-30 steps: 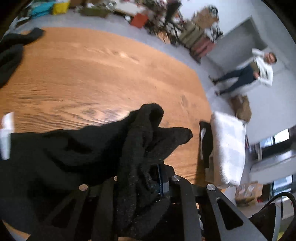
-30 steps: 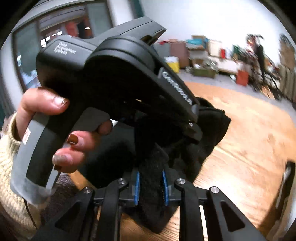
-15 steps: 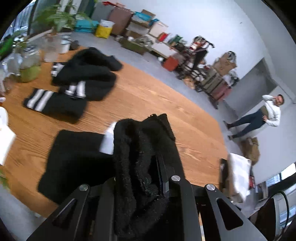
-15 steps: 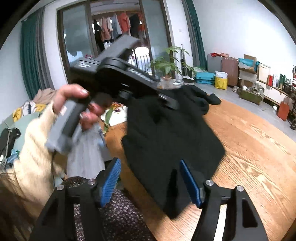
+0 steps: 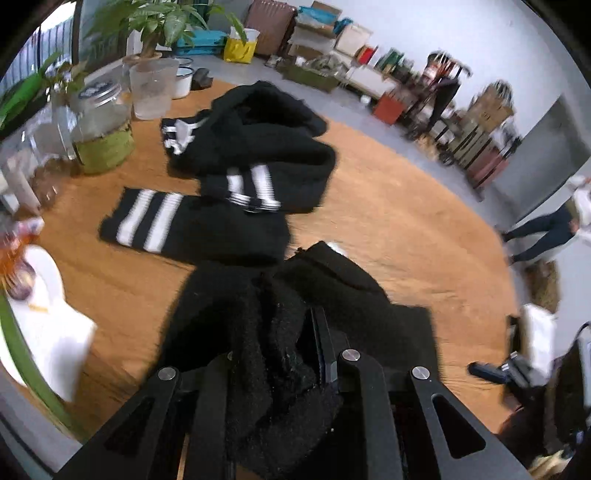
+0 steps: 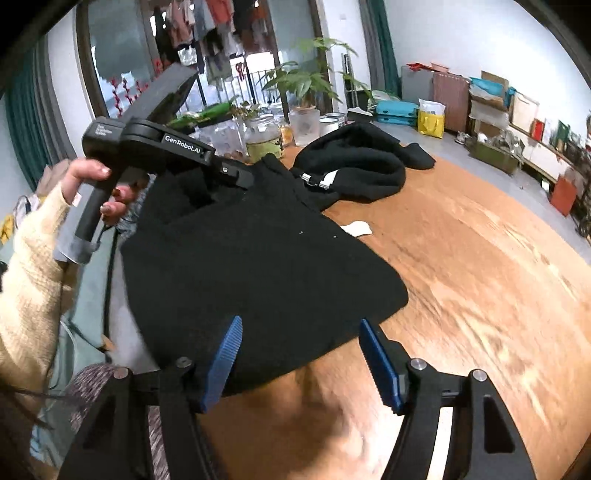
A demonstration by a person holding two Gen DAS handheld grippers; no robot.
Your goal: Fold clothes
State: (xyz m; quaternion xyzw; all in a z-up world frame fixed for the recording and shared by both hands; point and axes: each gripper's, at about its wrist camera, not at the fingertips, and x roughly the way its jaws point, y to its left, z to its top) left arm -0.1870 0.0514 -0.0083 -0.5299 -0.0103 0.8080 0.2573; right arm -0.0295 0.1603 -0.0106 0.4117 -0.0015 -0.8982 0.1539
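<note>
Closest thing first: the right gripper (image 6: 301, 356) has its blue pads (image 6: 224, 356) spread wide with nothing pinched between them. The black garment (image 6: 258, 266) just lies past the tips, with one corner drooping toward the near edge of the wooden table (image 6: 480, 280). My read is that this side is free on purpose, so the cloth can settle flat while the other side handles positioning.

The left gripper (image 5: 291, 354) is the opposite story, jaws narrow and clamped on a thick bunch of that same black knit. From the right wrist view you can see the person's hand (image 6: 99, 184) holding that gripper up above the table's near-left side, so the fabric drapes down from it like a tent. Looks like it's held high to keep the fold edge under control before laying it over, though that's a guess.

Further out, a folded black piece with white stripes (image 5: 192, 225) lies flat, and a rumpled black pile (image 5: 266, 147) sits behind it, touching it. Probably the done one and the to-do heap.

Far edge has jars (image 5: 103, 133) and a potted plant (image 5: 155, 29), well clear of the folding spot
</note>
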